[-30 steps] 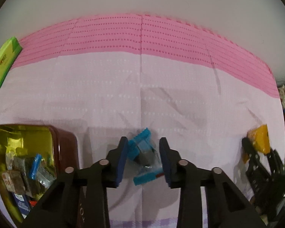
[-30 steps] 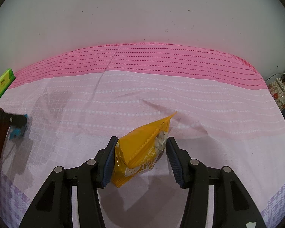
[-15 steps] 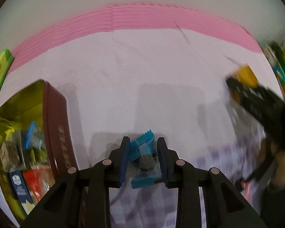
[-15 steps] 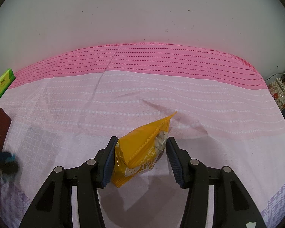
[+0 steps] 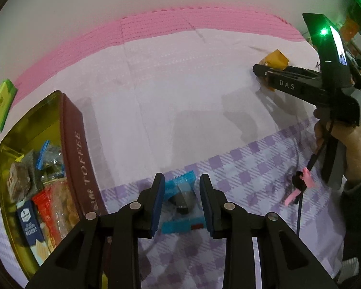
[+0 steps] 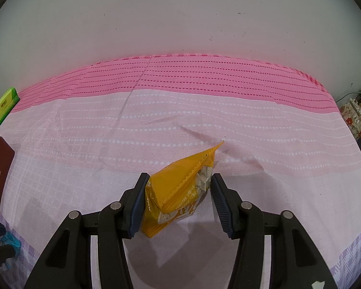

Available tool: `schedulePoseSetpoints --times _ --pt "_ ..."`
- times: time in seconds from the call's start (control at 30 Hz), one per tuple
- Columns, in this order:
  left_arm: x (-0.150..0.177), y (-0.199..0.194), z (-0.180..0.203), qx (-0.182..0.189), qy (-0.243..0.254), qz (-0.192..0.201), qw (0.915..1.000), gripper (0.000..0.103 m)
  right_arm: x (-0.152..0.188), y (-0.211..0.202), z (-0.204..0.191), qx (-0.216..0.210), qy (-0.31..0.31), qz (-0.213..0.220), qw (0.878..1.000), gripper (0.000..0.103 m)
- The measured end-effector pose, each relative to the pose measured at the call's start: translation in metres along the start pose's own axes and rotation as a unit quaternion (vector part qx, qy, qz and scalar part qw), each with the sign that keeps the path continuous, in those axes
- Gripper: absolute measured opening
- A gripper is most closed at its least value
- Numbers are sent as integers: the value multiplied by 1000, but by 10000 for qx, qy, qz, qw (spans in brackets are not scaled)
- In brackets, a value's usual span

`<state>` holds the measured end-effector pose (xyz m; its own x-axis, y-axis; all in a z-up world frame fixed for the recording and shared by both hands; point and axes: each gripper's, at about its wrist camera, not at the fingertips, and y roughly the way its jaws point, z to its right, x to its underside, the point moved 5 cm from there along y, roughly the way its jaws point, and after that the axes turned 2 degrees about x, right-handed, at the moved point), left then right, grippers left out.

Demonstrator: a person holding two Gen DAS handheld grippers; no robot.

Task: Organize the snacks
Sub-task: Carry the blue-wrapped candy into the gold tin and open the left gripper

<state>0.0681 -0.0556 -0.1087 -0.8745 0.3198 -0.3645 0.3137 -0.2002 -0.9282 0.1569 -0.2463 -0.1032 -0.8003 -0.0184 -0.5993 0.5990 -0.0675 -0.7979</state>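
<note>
Blue snack [image 5: 180,201] partly hidden between left tool [image 5: 181,203] fingers.

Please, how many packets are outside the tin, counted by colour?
Blue packet, in the left claw: 1
Yellow packet, in the right claw: 1
Green packet, far left: 1
Total: 3

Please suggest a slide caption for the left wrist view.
Left tongs carry a blue candy beside the open toffee tin.
</note>
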Motion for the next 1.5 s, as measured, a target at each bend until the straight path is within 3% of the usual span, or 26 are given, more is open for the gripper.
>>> schedulePoseSetpoints --times 0.43,0.57,0.63,0.87,1.1,1.33,1.5 --pt "30 -15 3 116 -77 -54 9999 34 0 0 -2 -3 8 -2 10000 51" --pt "32 -27 1 184 -187 54 9996 53 0 0 -1 -5 11 -2 10000 51" --pt "37 -32 2 200 -199 71 9996 54 0 0 0 -5 11 -2 10000 51" --pt "47 -37 1 164 -714 -33 9973 54 0 0 0 -7 16 -2 10000 51" --pt "36 -30 2 230 -1175 -174 9927 54 0 0 1 -7 19 -2 10000 51" --pt "35 -15 -2 221 -1351 -344 9900 38 0 0 -2 -17 20 -5 10000 52" --pt "36 -5 -1 225 -1352 -418 9897 37 0 1 -3 -20 23 -6 10000 52"
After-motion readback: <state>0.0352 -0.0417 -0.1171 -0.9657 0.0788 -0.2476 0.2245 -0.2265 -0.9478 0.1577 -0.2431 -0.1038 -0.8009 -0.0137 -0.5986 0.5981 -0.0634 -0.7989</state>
